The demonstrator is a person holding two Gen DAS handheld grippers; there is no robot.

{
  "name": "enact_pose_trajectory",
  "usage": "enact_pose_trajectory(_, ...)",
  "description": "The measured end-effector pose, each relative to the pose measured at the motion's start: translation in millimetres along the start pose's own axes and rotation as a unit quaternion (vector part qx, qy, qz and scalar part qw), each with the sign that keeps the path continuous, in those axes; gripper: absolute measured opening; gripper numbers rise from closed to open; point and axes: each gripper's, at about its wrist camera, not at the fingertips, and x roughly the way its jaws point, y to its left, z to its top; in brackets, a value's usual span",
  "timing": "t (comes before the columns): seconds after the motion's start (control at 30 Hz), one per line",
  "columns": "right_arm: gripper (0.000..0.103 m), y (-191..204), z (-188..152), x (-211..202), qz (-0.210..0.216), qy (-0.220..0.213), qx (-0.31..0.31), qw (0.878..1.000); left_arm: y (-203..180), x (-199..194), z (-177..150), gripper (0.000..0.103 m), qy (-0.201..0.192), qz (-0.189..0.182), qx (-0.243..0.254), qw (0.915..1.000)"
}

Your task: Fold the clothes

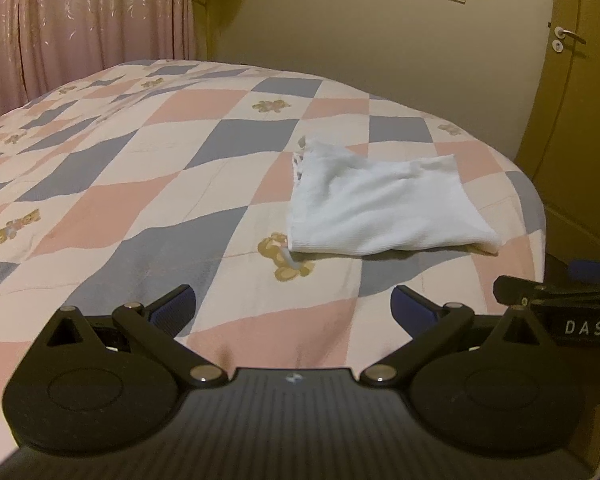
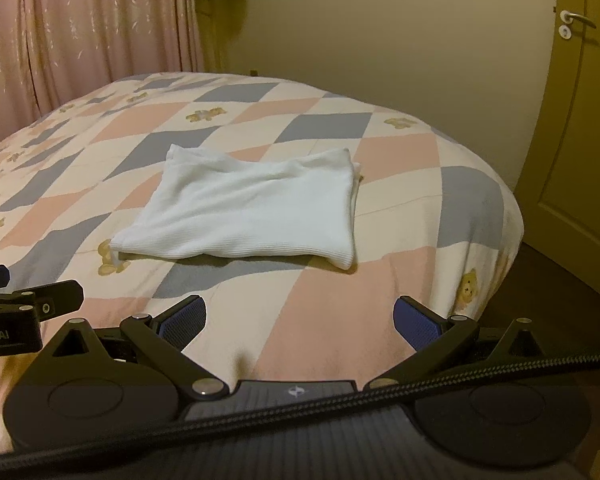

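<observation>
On bedspread (image 2: 340, 304) — white garment (image 2: 252, 216) | folded rectangle, rumpled

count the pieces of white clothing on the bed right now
1. A single folded white garment lies flat on the checkered bedspread, toward the door-side edge of the bed, ahead of both open grippers. Nothing else white shows, though the bed's far side is only partly visible.

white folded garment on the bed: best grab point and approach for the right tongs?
Probably the near right corner of the white folded garment. It lies flat on the checkered bedspread, so the middle offers no edge; that corner's rounded fold sits slightly proud above its shadow. Bring the right tongs, open now, in low from the near side, pinching all layers.
</observation>
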Motion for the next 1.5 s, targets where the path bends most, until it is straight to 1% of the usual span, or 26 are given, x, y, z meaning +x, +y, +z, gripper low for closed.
enact_pose_trajectory(0.43,0.103,-2,1,-3,0.001,-0.001,0.003,1.0,-8,1,1,0.102,0.004,0.014,0.005,0.9999)
enact_pose_trajectory(0.93,0.103,-3,1,2,0.002,0.002,0.005,1.0,-8,12,-3,0.102,0.022,0.025,0.01,0.9994)
enact_pose_trajectory(1.5,0.103,-4,2,3,0.002,0.003,0.004,1.0,-10,17,-4,0.102,0.03,0.023,0.011,0.9992)
